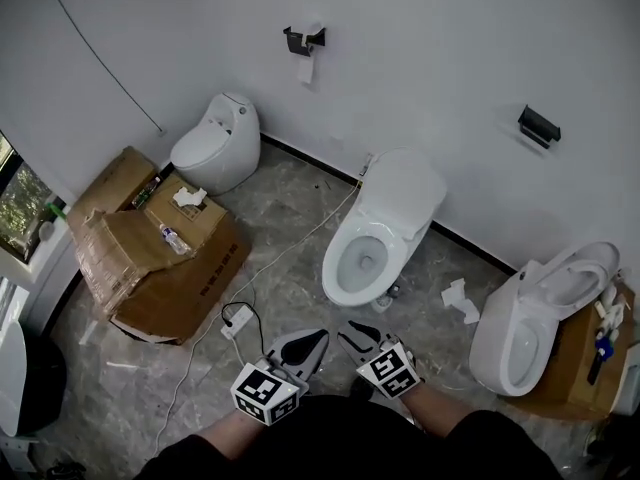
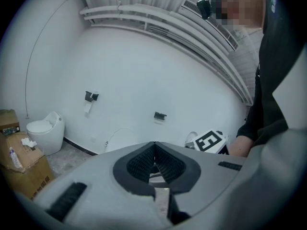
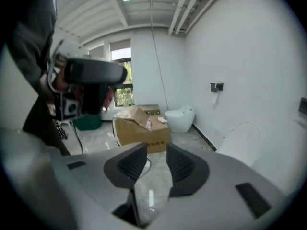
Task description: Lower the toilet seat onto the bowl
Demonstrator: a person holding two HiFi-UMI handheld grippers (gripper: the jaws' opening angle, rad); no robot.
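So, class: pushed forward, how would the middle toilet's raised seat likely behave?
The raised seat looks a smooth, moulded shell: probably stiff, maybe slippery. It stands up from the back of the bowl, so it would likely pivot down, perhaps slamming.

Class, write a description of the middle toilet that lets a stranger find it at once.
Three white toilets stand along the foot of the white wall. The middle toilet sits directly on the grey floor with its lid raised against the wall. The egg-shaped toilet to its left is closed, and the right-hand toilet rests on cardboard.
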